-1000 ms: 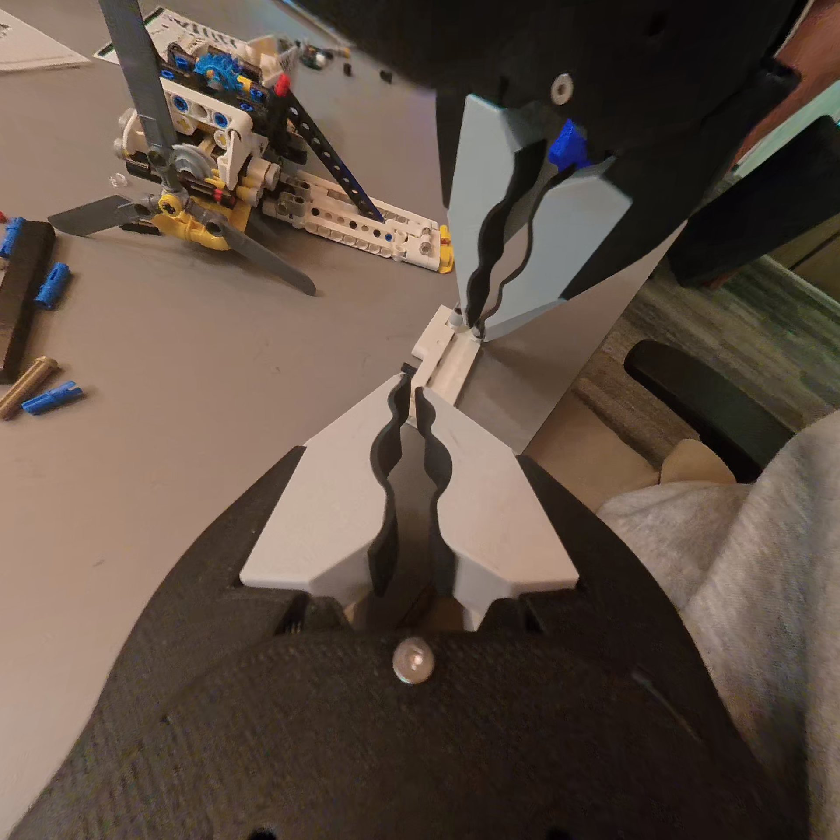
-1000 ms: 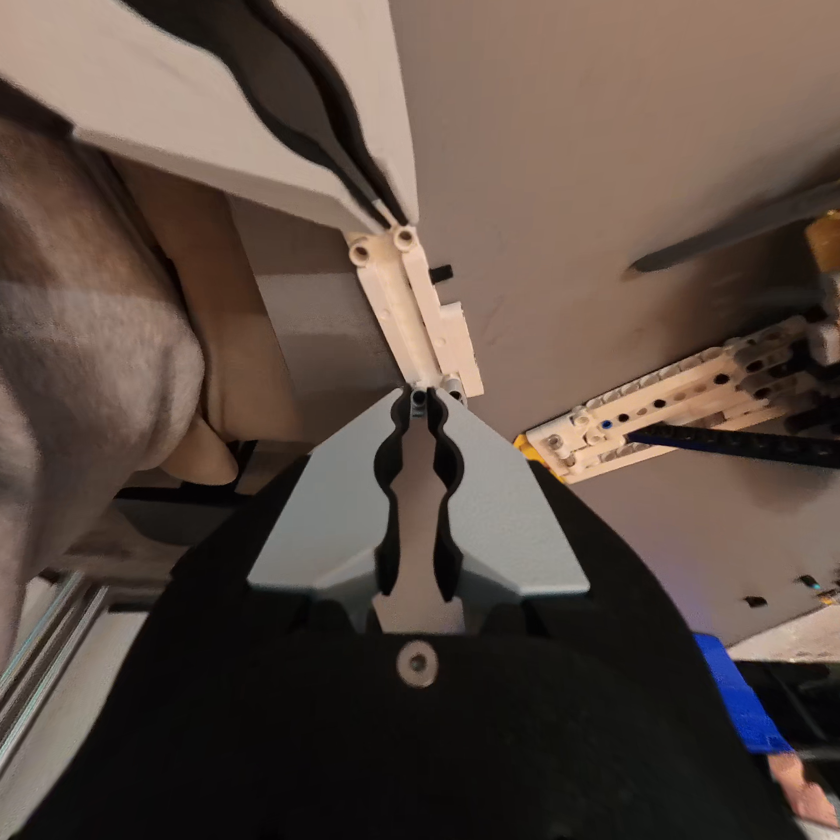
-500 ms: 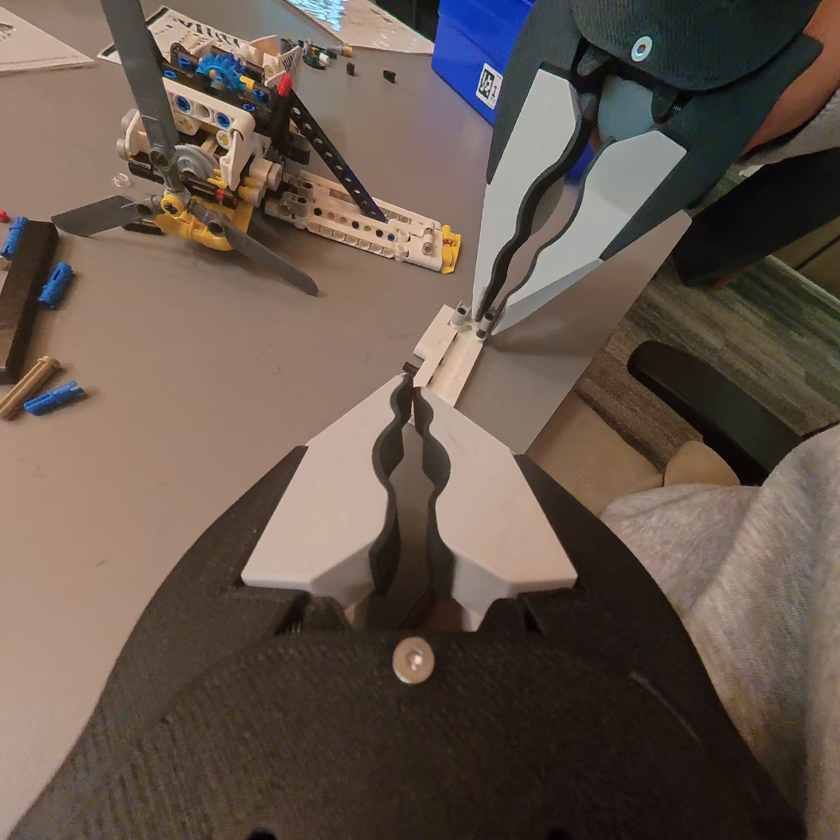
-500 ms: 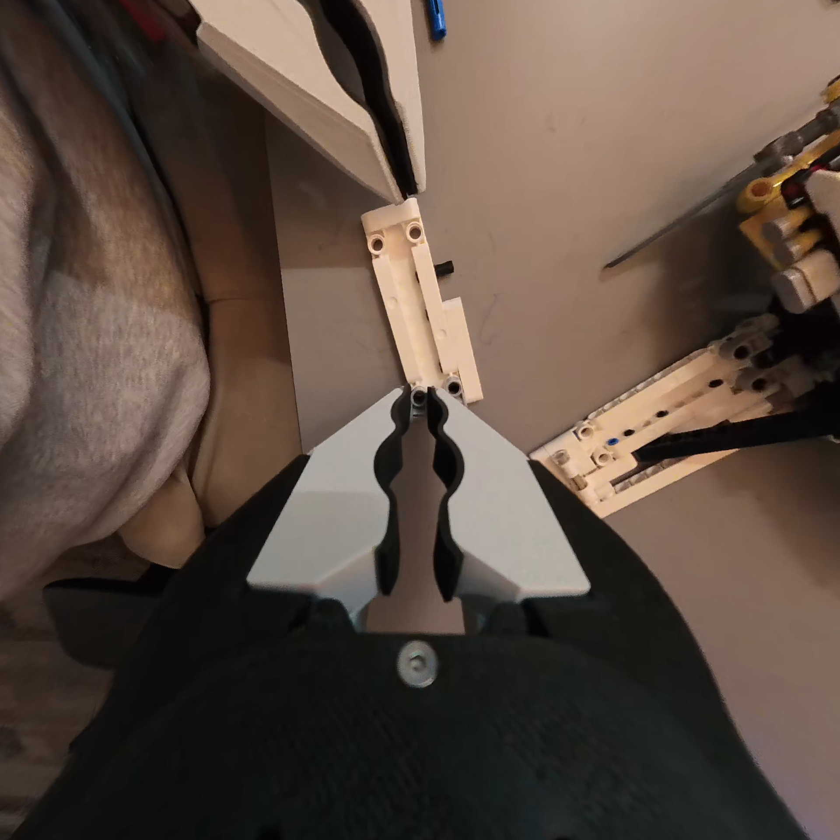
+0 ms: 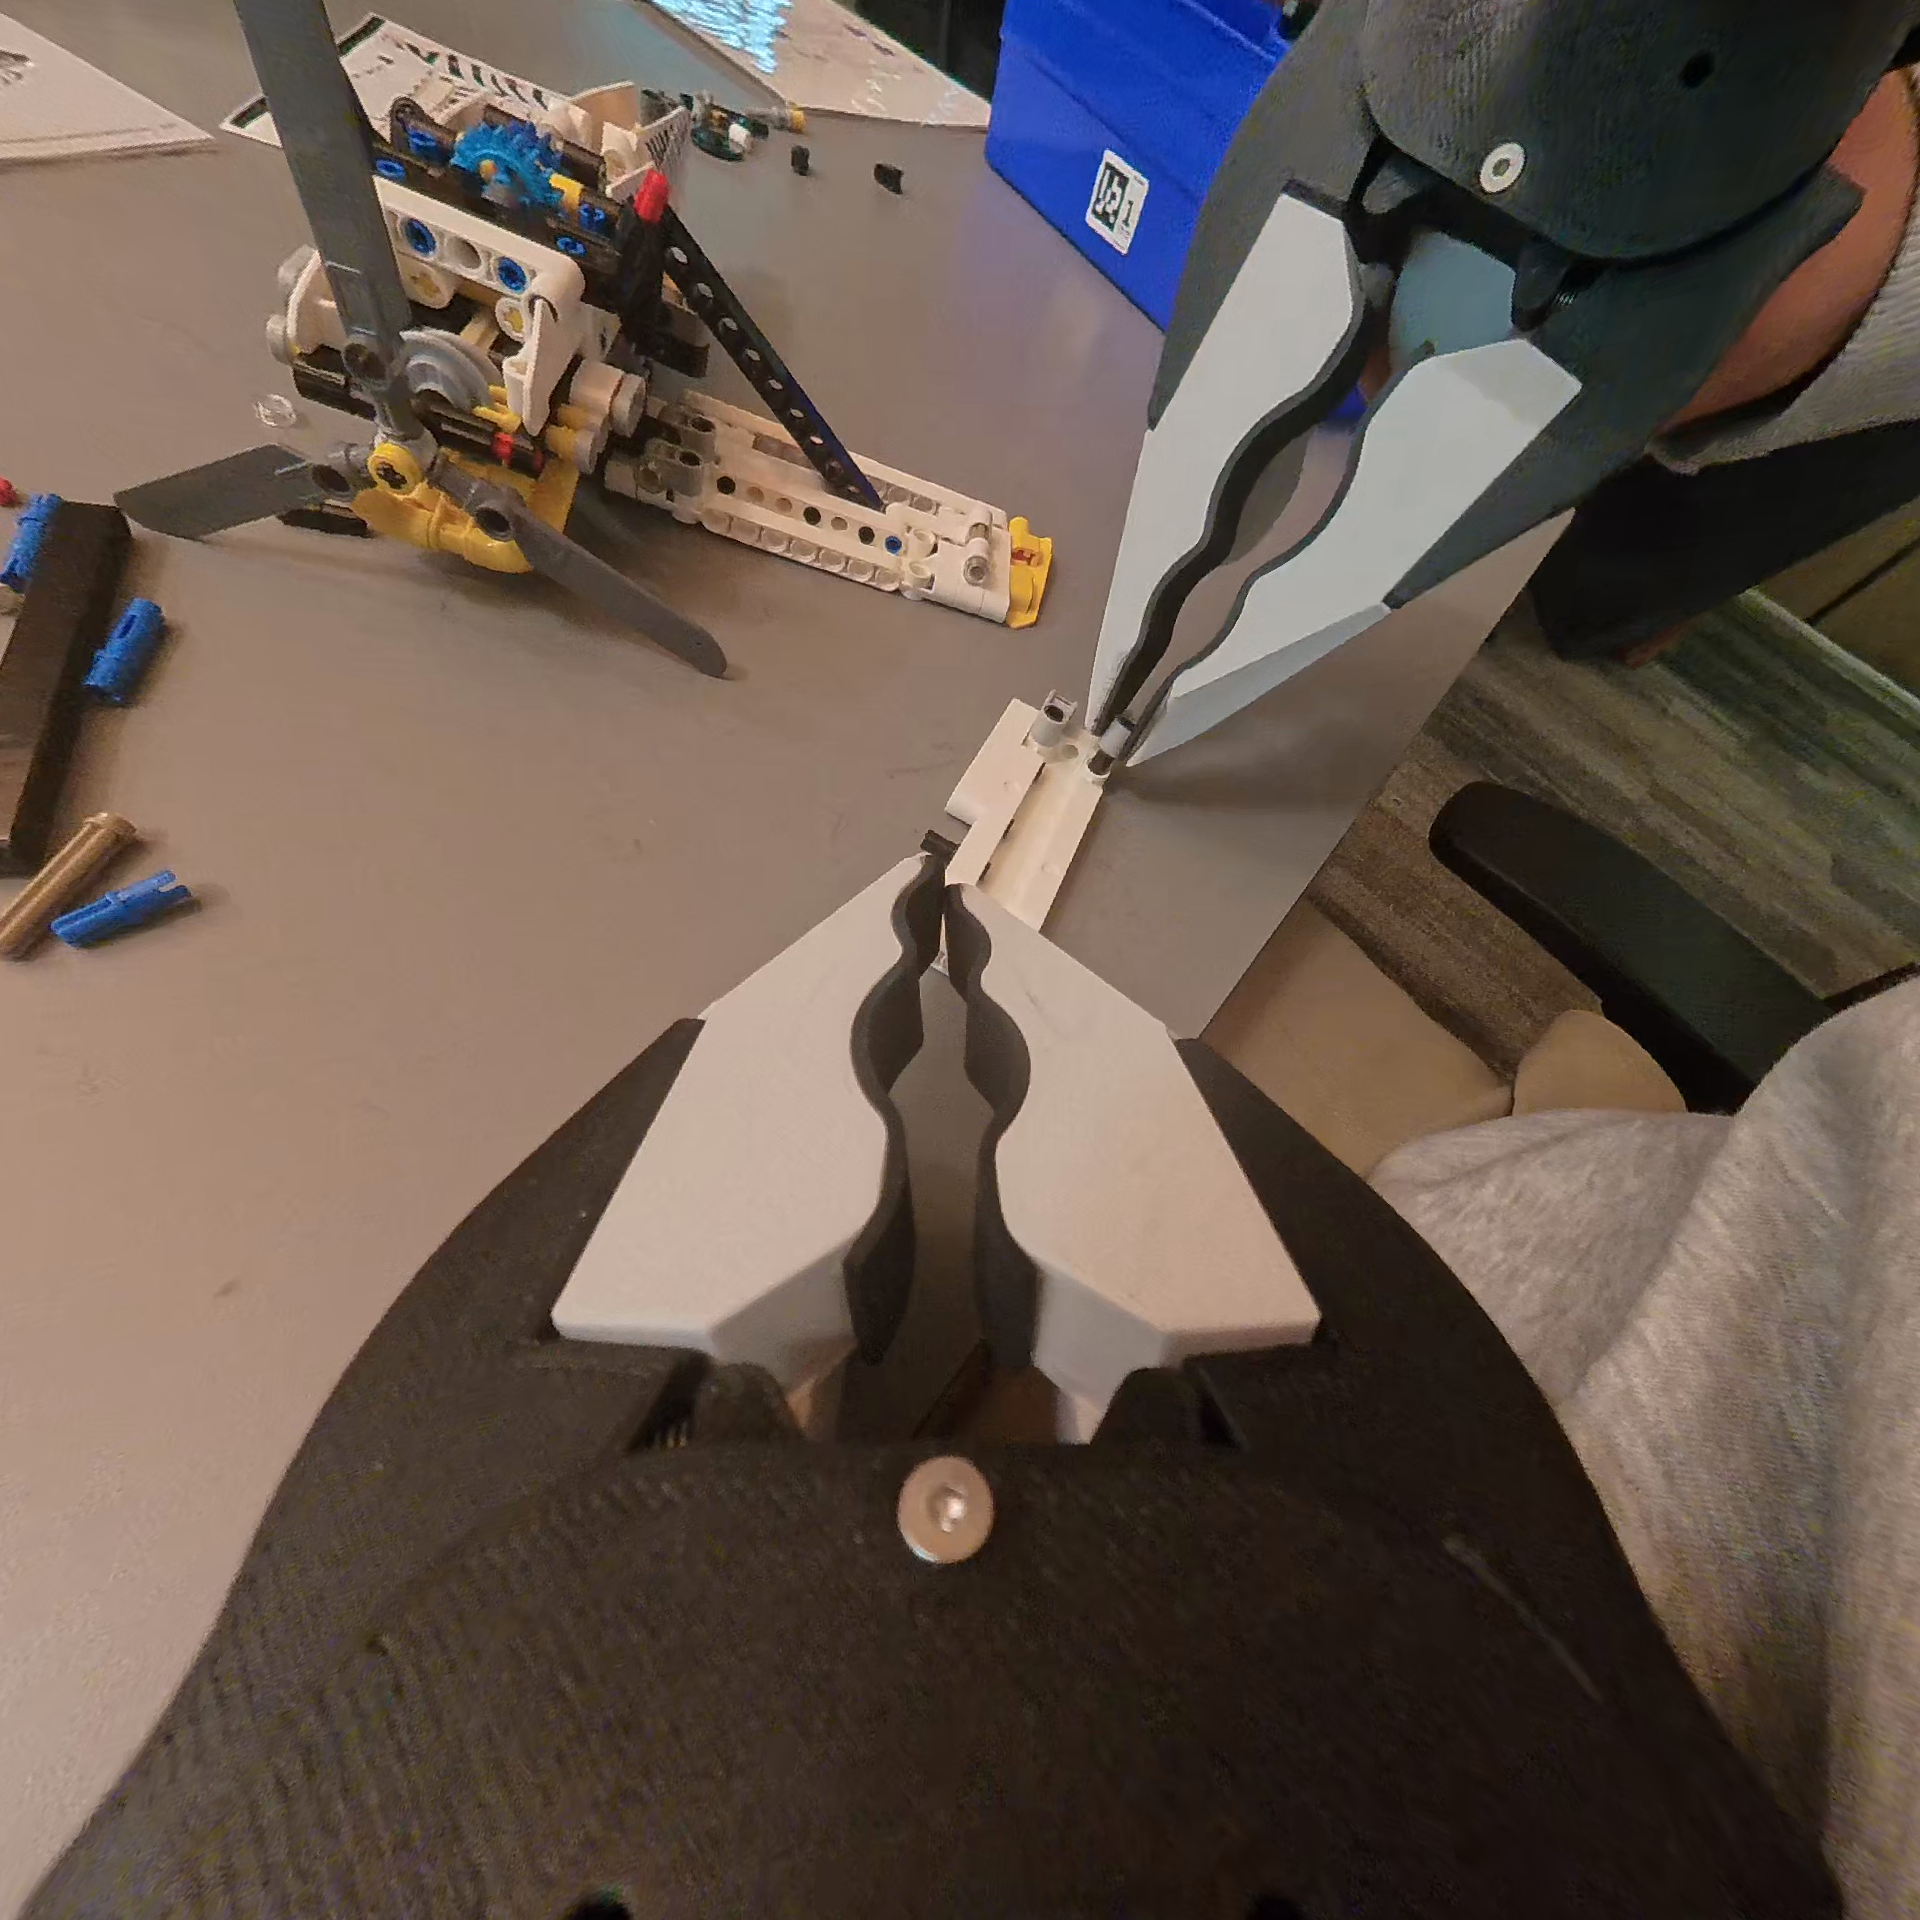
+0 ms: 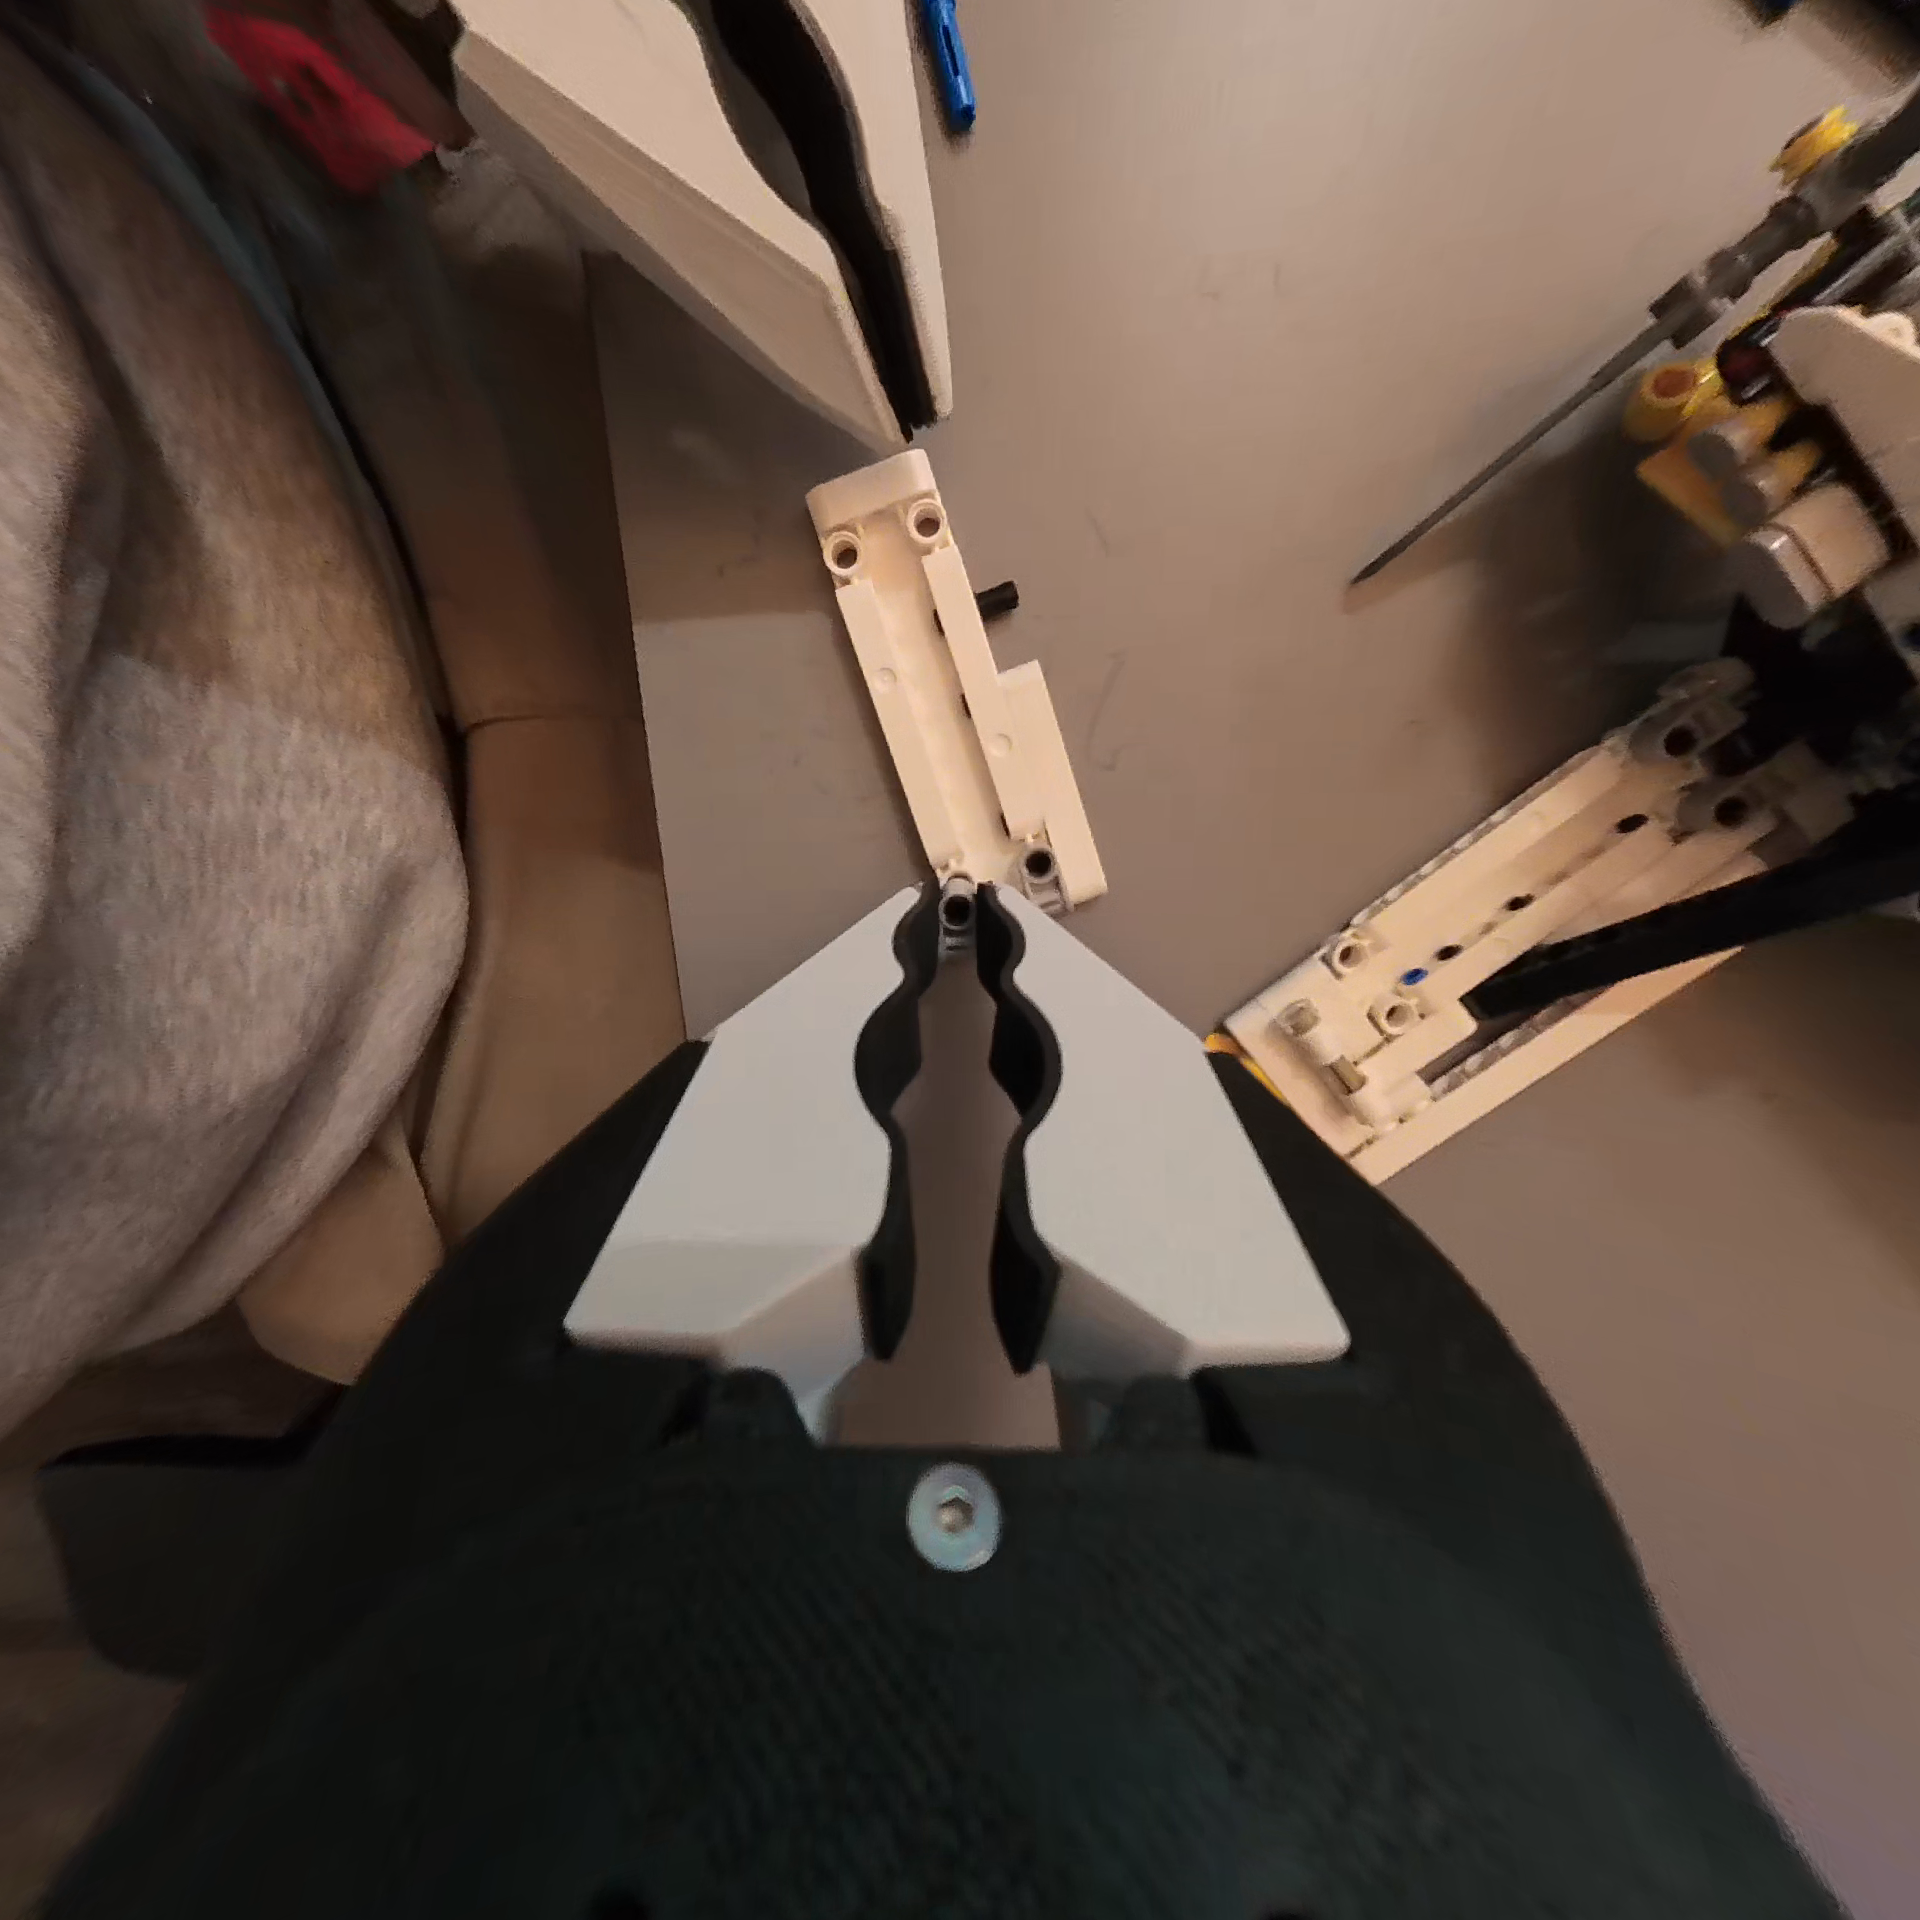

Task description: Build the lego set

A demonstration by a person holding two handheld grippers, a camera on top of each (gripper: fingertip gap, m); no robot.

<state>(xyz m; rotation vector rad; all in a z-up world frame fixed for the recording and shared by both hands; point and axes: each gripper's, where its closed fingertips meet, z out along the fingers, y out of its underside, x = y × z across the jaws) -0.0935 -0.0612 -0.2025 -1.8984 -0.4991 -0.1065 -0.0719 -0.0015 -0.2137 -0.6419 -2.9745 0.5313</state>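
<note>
A white lego panel piece (image 5: 1023, 821) lies flat near the table's corner edge; it also shows in the right wrist view (image 6: 945, 707). A black pin (image 6: 1000, 594) sticks out of its side. My right gripper (image 6: 958, 914) is shut on a small grey pin (image 6: 956, 925) at one end of the piece, next to a second grey pin (image 6: 1039, 868). In the left wrist view my right gripper (image 5: 1117, 727) comes down from the upper right. My left gripper (image 5: 940, 894) is shut, with its tips at the piece's other end, and seems to hold nothing.
A partly built helicopter model (image 5: 499, 343) with grey rotor blades stands at the back left; its white tail boom (image 6: 1455, 997) is close by. Blue pins (image 5: 125, 649), a tan axle (image 5: 62, 868) and a black beam (image 5: 52, 665) lie left. A blue bin (image 5: 1101, 135) stands behind. The tan axle (image 5: 62, 868) is closer to my left gripper, around 15 centimetres from its tips; the right tips are 20 centimetres off.
My right gripper has tilted up and back while staying shut on the grey pin, so its view now shows more of the table. The white piece and my left gripper have barely moved.
</note>
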